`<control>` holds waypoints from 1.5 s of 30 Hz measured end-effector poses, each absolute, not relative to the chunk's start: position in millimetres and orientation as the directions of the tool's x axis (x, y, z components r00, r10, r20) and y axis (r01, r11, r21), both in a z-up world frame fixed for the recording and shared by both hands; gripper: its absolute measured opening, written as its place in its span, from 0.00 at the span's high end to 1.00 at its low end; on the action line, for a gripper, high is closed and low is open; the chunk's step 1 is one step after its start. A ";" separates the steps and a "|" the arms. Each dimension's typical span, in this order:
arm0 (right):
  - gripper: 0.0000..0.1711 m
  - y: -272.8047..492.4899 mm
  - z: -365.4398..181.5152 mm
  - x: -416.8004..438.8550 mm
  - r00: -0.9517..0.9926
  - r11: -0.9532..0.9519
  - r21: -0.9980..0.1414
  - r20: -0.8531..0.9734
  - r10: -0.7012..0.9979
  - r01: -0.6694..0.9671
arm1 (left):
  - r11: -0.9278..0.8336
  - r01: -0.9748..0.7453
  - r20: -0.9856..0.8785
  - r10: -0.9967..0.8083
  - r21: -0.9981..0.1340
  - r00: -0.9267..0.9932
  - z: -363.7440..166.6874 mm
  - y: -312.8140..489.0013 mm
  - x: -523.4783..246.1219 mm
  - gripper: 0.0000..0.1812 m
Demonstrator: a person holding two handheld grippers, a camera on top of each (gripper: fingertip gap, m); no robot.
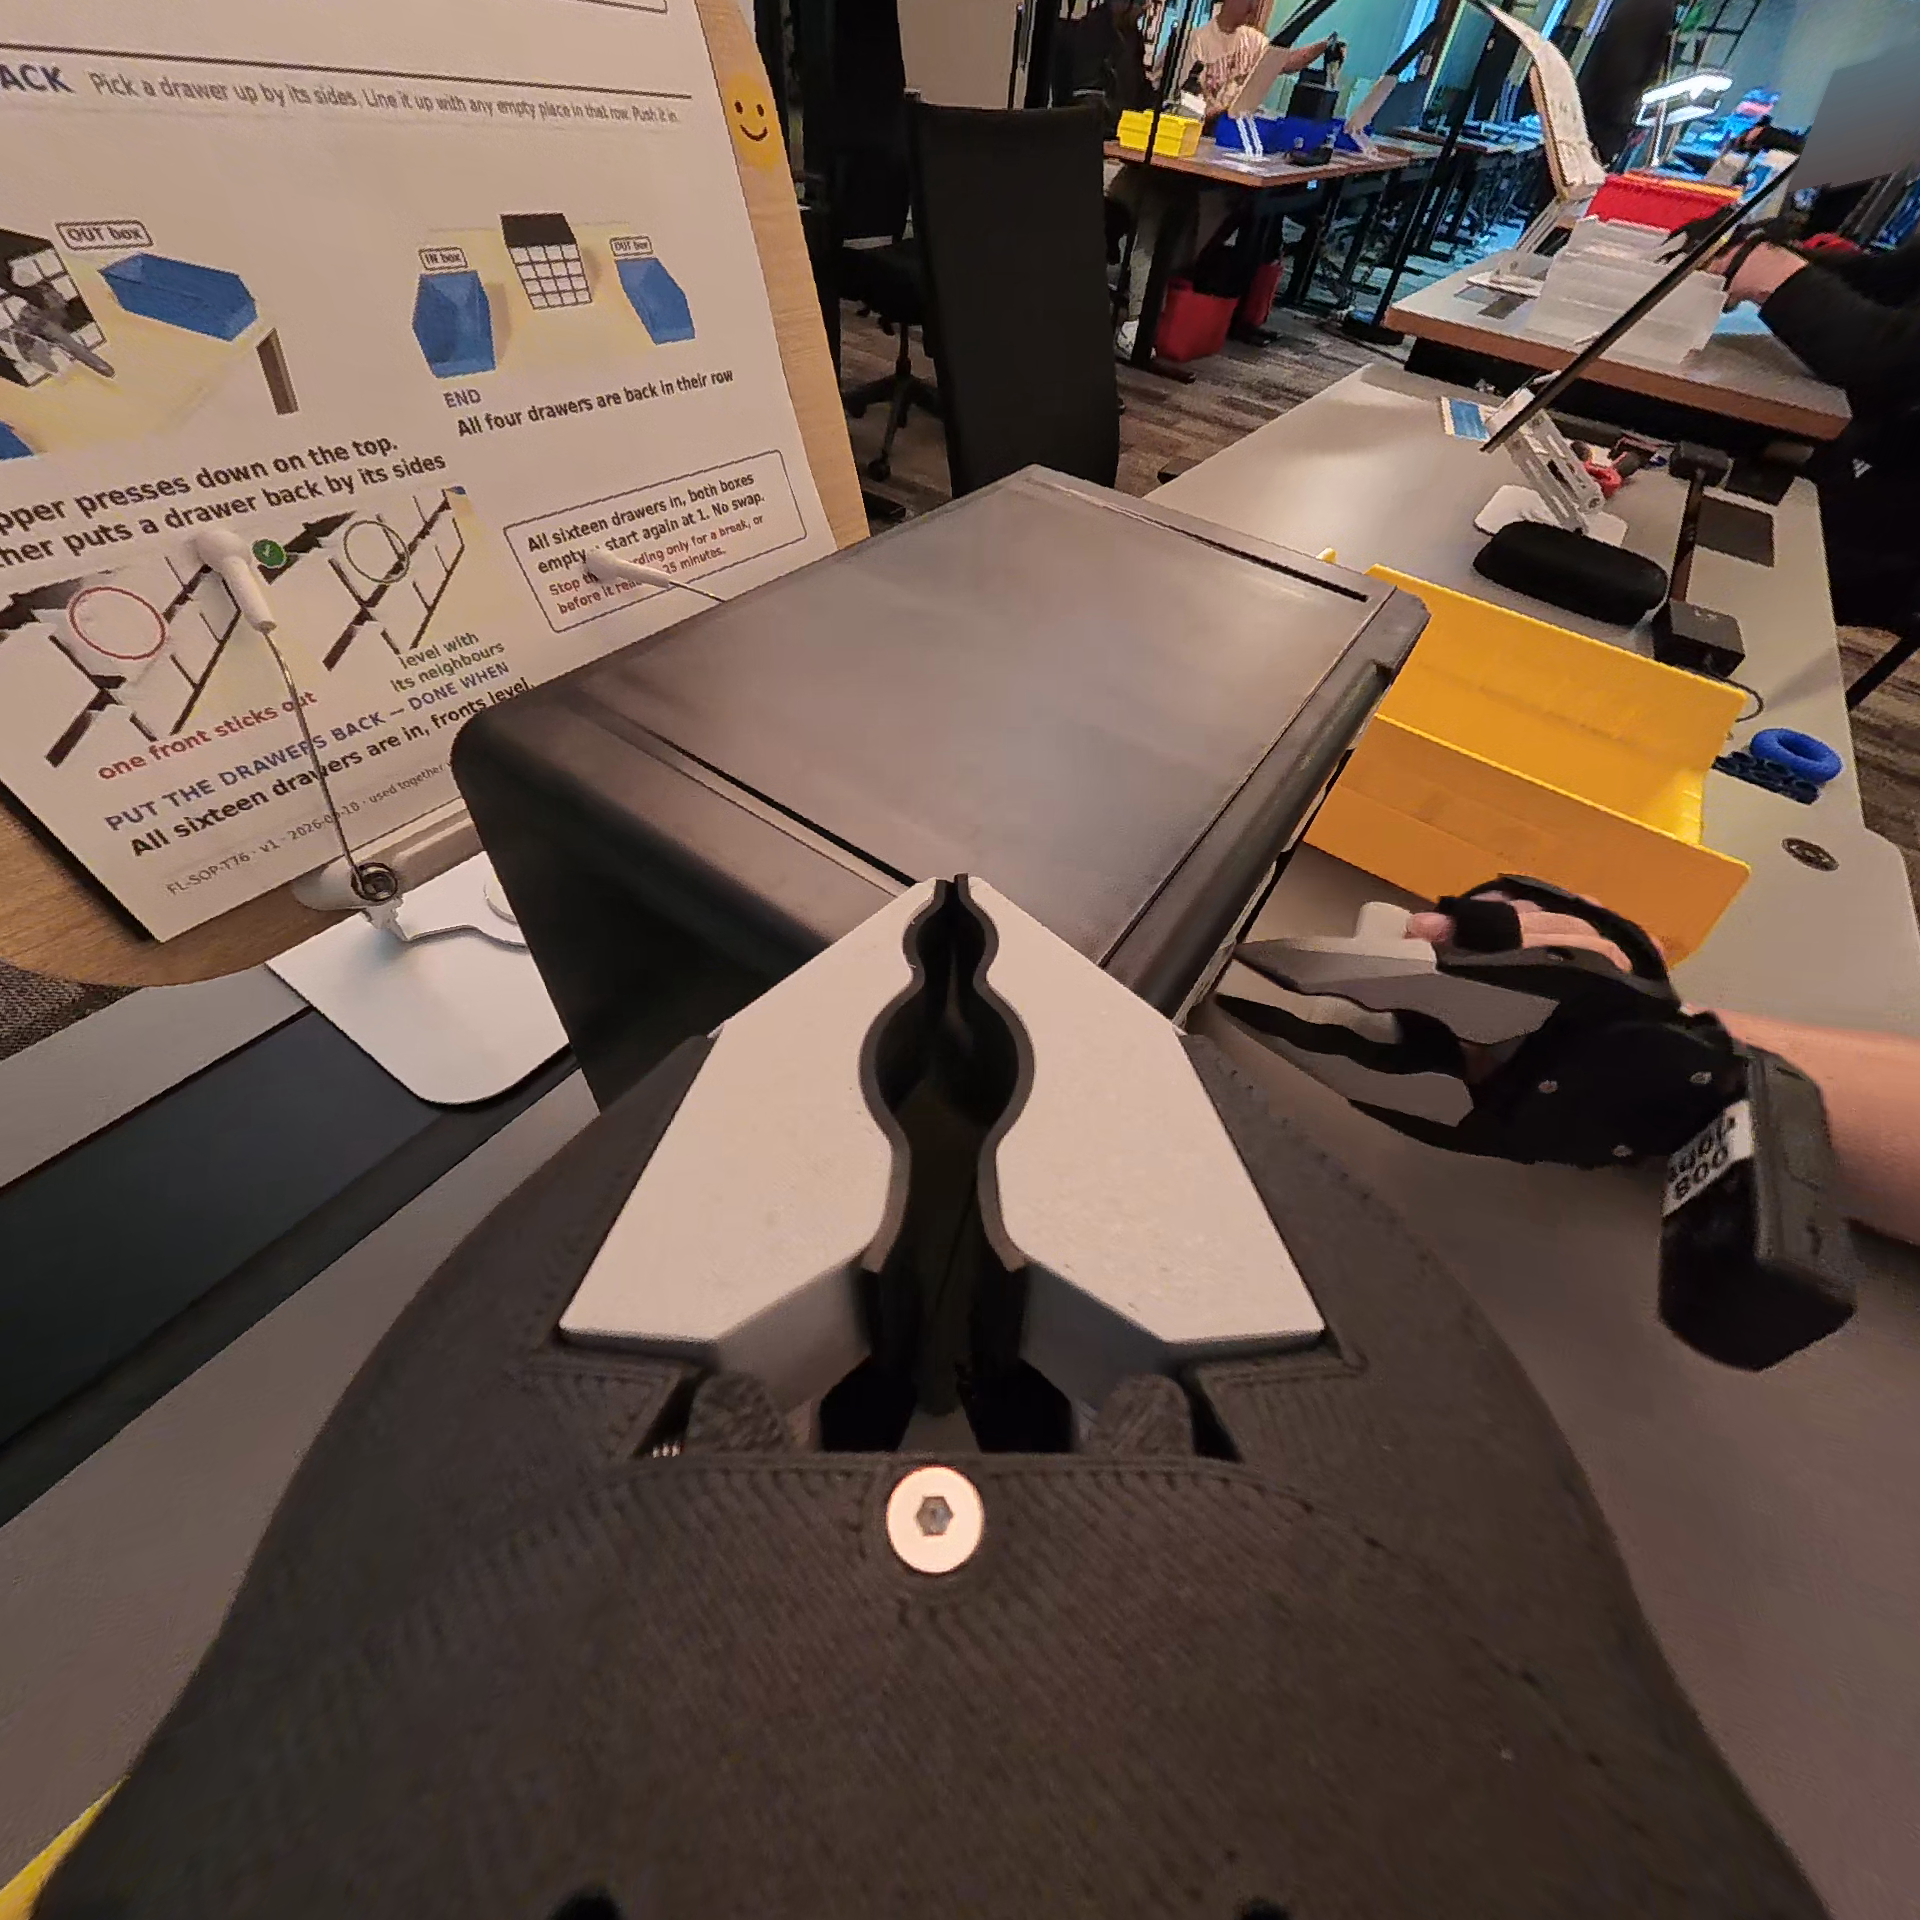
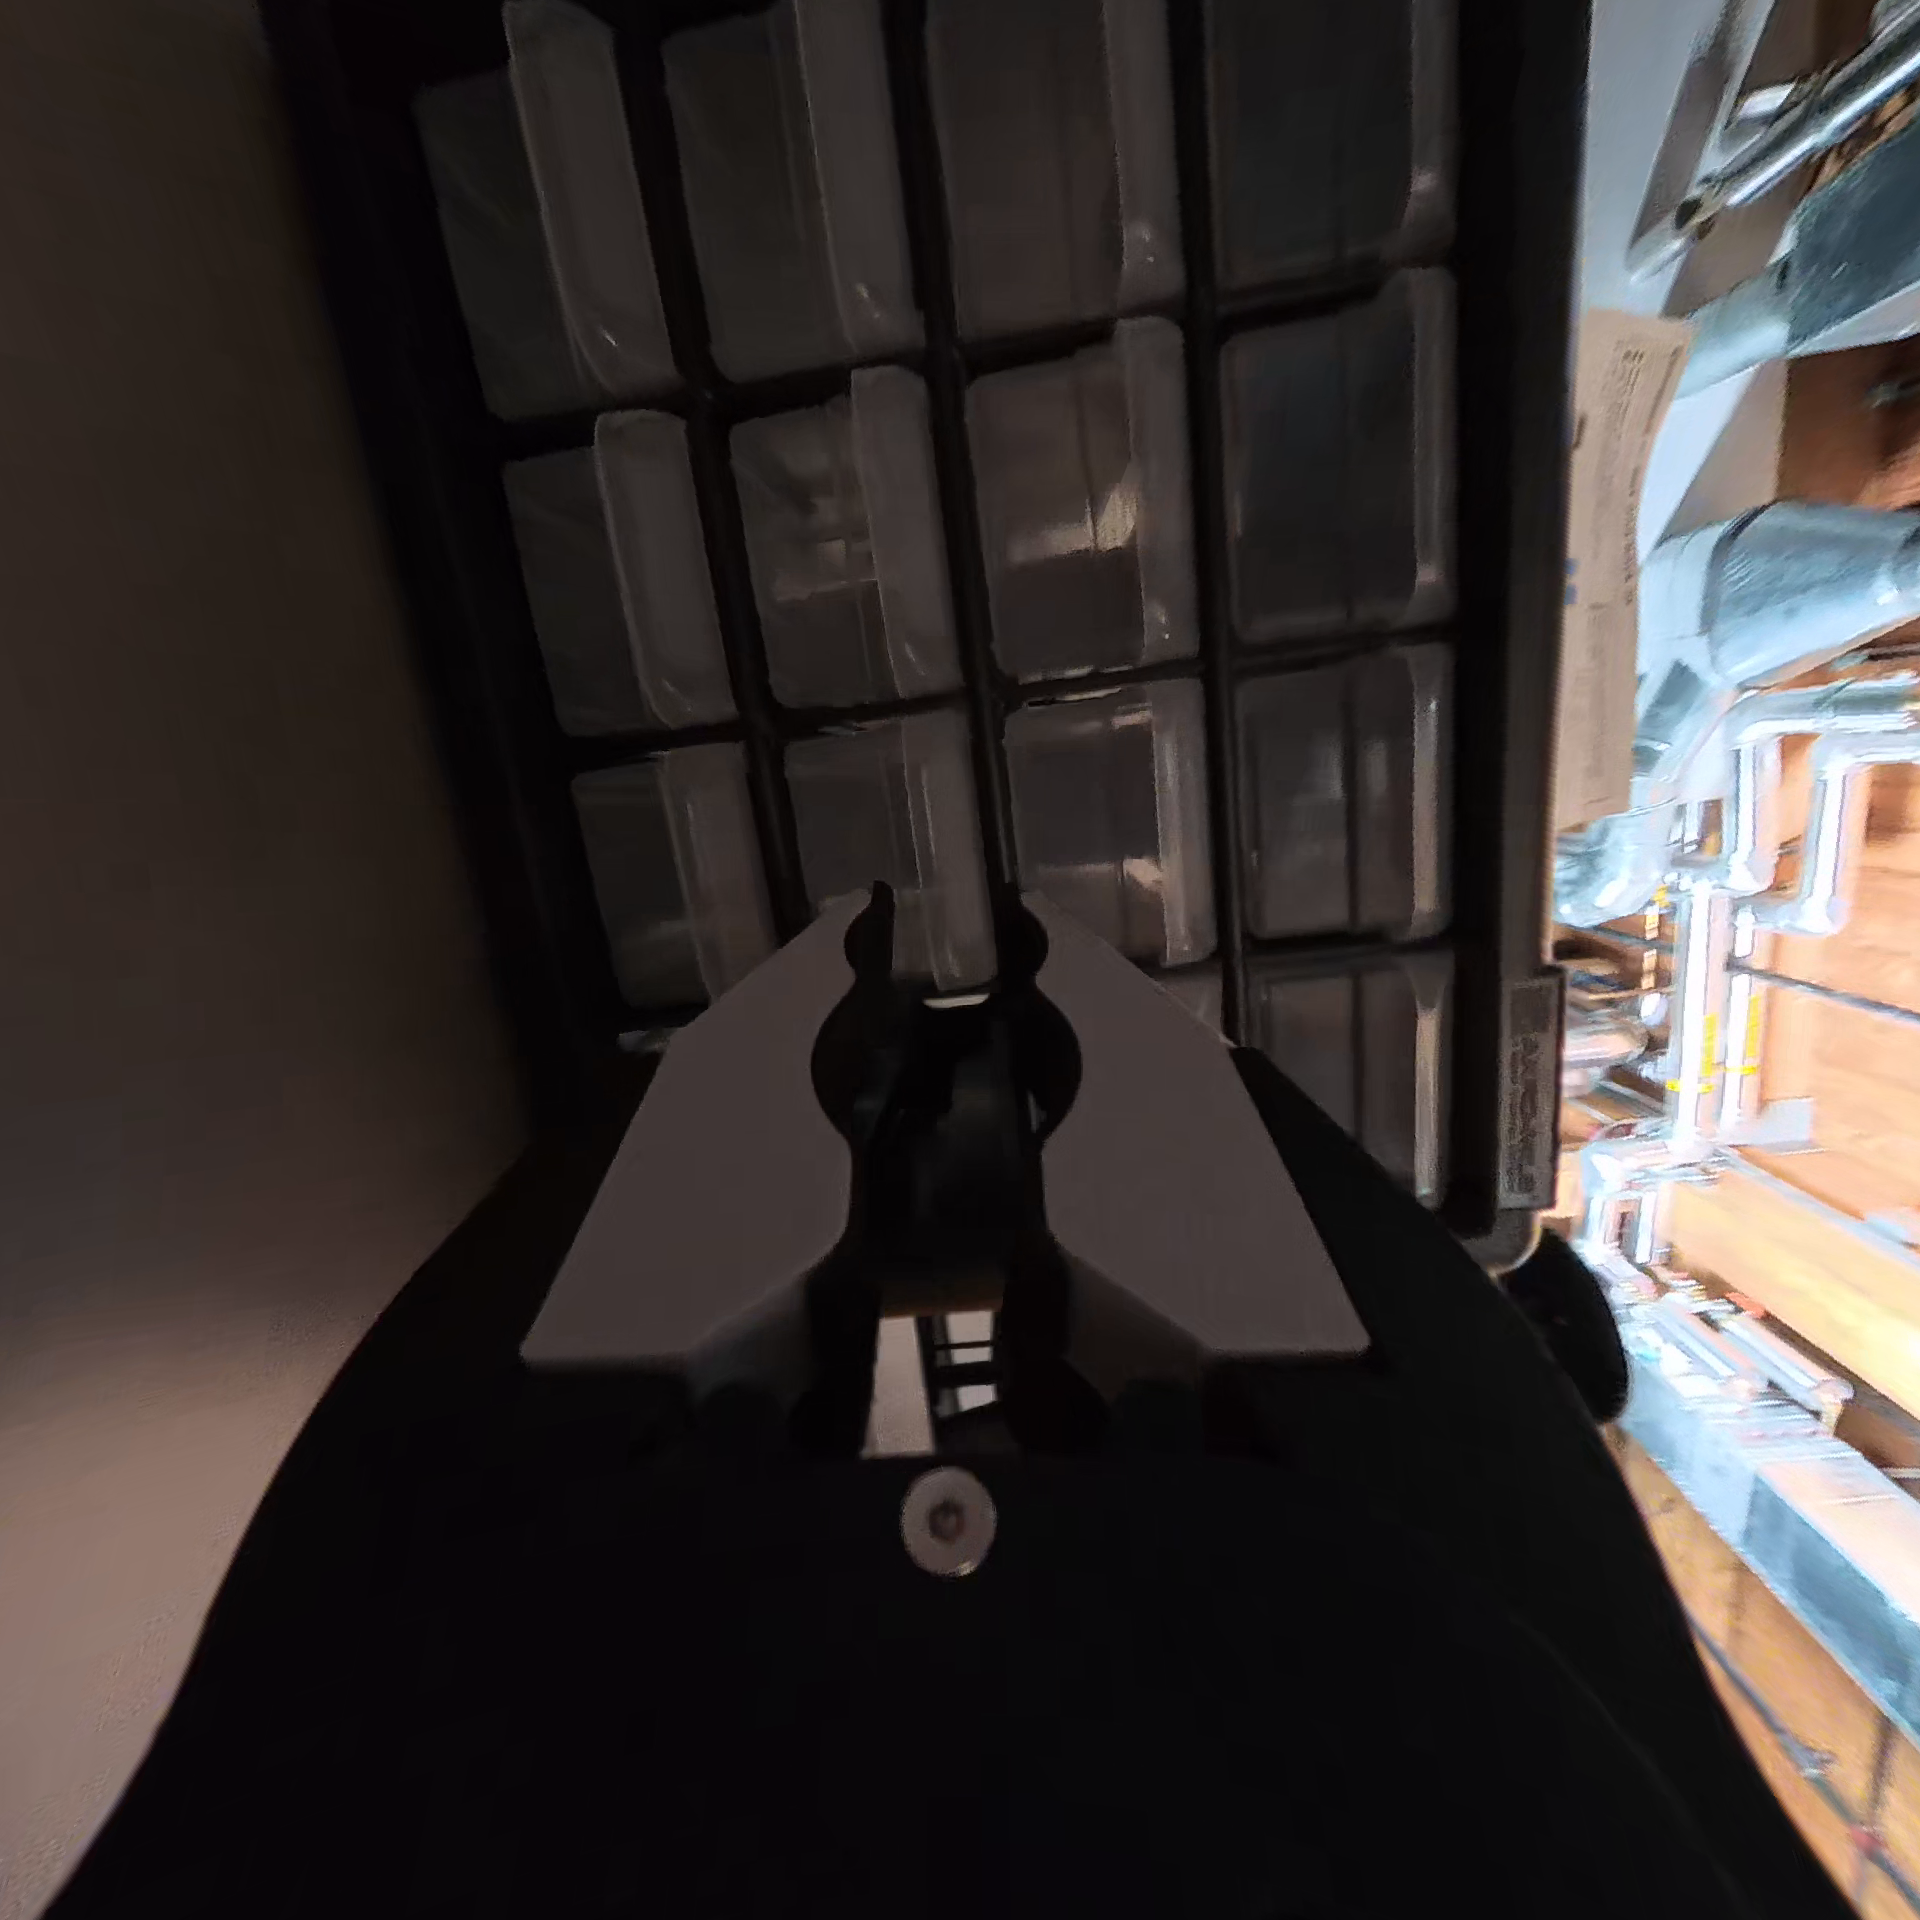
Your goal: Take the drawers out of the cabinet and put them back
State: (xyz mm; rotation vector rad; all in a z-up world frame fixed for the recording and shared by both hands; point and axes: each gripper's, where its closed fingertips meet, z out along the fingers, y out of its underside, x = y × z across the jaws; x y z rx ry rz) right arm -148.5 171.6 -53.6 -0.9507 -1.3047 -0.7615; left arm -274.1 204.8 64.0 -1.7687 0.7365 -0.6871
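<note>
While left fingers (image 1: 957, 894) press together | black cabinet (image 1: 987, 665), translucent drawers (image 2: 1101, 821) | right fingers (image 2: 951, 935) pinch drawer handle (image 2: 956, 940)

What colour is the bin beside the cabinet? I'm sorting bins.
Yellow bin, clearest in the left wrist view.

Left hand-held gripper (image 1: 958, 883) closed.

A large white instruction sheet (image 1: 364, 416) with printed headings, captions and labelled diagrams stands left of the left claw (image 1: 961, 894), with a yellow smiley (image 1: 753, 109) beside it. To its right, a wrist block carries a white numbered label (image 1: 1704, 1164). Right of the right claw (image 2: 951, 920), the cabinet frame (image 2: 1522, 1091) bears a raised maker's mark, too blurred to read.
</note>
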 end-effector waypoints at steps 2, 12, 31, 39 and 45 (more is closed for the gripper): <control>0.87 173.9 -50.0 -151.4 0.113 0.441 -0.106 0.994 0.009 0.891 | -0.260 -0.152 0.104 -0.757 -0.953 0.645 64.0 204.8 -274.1 1.00; 0.95 161.2 -52.2 -154.2 0.024 0.478 0.012 0.997 -0.070 0.878 | -0.264 -0.149 0.108 -0.755 -0.953 0.646 64.1 204.3 -274.1 1.00; 0.84 124.8 -82.4 -161.5 -0.061 0.250 -0.123 0.783 0.619 0.960 | -0.267 -0.144 0.116 -0.759 -0.953 0.640 64.1 204.0 -274.1 1.00; 0.90 66.0 -94.4 -156.5 -0.099 0.263 -0.153 0.661 0.744 0.953 | -0.265 -0.146 0.113 -0.759 -0.953 0.641 64.1 203.7 -274.2 1.00; 0.89 65.8 -92.8 -140.1 -0.040 0.202 -0.176 0.650 0.759 0.963 | -0.268 -0.148 0.123 -0.776 -0.952 0.619 64.2 199.6 -272.2 1.00</control>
